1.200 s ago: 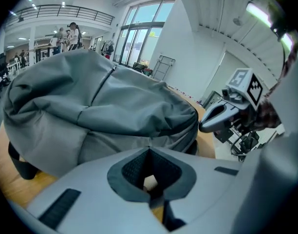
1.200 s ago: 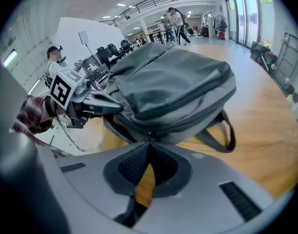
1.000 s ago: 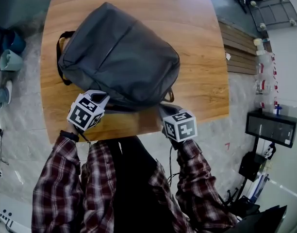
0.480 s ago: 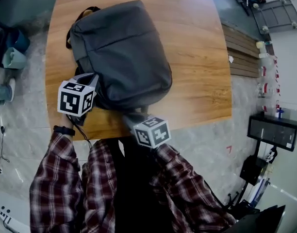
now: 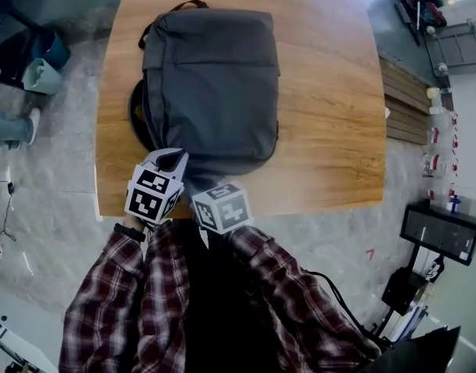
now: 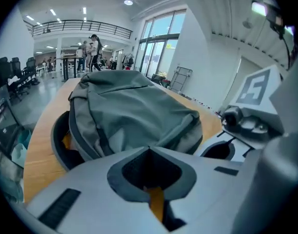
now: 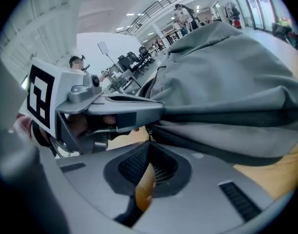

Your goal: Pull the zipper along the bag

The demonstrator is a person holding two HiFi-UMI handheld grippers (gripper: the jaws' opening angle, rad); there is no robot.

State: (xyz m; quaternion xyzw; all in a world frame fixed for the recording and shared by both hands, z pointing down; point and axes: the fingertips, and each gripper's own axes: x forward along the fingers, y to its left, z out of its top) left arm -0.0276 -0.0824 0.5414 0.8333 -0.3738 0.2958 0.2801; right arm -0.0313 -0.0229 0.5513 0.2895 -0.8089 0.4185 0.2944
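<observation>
lying on the grainy wood table, a soft grey fabric bag; left claw and right claw clenched at its edge.

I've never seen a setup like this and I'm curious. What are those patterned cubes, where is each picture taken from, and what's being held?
No robot here: a person in a plaid shirt holds a tool in each hand, each ending in two-jaw tongs. The patterned cubes are part of those tools. The top-down picture comes from a camera on the person's head; the other two come from cameras riding on each tool, looking along its jaws. A dark grey backpack lies on a wooden table. The left tongs and right tongs are both closed, tips at the bag's near edge; whether they pinch anything isn't clear.
</observation>
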